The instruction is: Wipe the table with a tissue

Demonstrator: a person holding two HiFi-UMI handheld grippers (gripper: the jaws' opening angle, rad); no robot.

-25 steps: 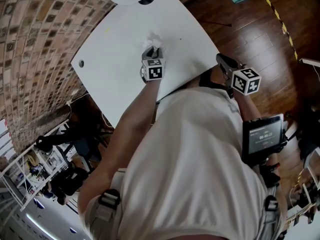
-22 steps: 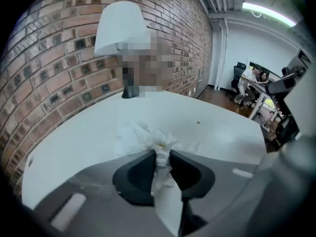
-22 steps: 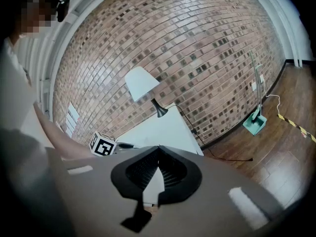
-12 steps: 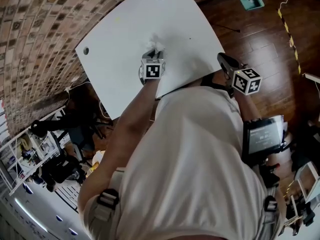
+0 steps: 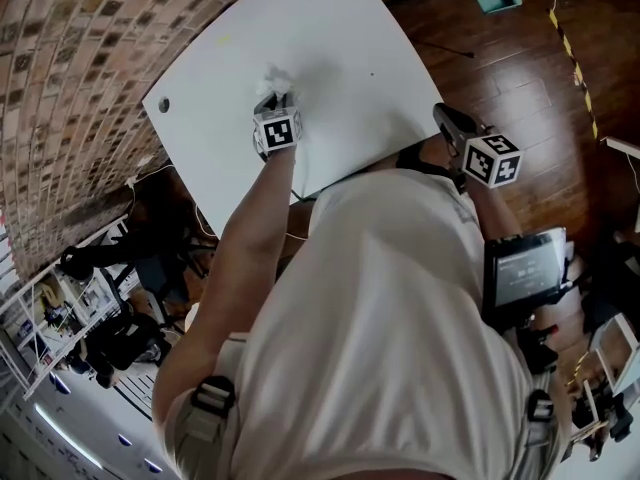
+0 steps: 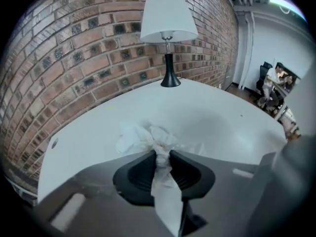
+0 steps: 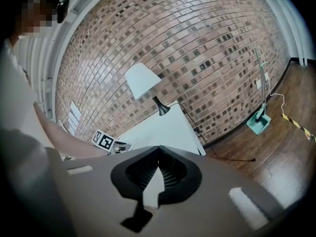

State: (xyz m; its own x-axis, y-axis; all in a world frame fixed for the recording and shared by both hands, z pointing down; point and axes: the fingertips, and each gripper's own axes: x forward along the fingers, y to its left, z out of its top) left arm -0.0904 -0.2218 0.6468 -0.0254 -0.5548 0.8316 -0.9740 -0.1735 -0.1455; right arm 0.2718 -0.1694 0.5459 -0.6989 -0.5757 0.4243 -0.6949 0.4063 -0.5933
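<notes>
The tissue (image 6: 146,138) was a crumpled white wad lying on the white table (image 6: 212,120), its tail pulled back between the jaws of the left gripper (image 6: 162,156), which were pinched tight on it. From overhead the wad (image 5: 271,79) sat on the half of the tabletop (image 5: 340,58) nearer the brick wall (image 5: 80,88), with the left gripper (image 5: 274,102) angled down onto it. Farther along the table stood a lamp (image 6: 168,28) with a white shade.

I judged the wiping to be under way, mid-stroke. The next move seemed to call for firm downward pressure on the wad and a sweep back across the part of the top not yet covered, without letting the tissue slip from the pinch.

Compared with a second before, the left gripper and tissue had slid sideways from near the middle of the table toward the wall side. The right gripper (image 5: 452,126) had stayed where it was, off the table's near corner over the wooden floor (image 5: 520,58), its jaws pressed together on nothing (image 7: 158,151).
</notes>
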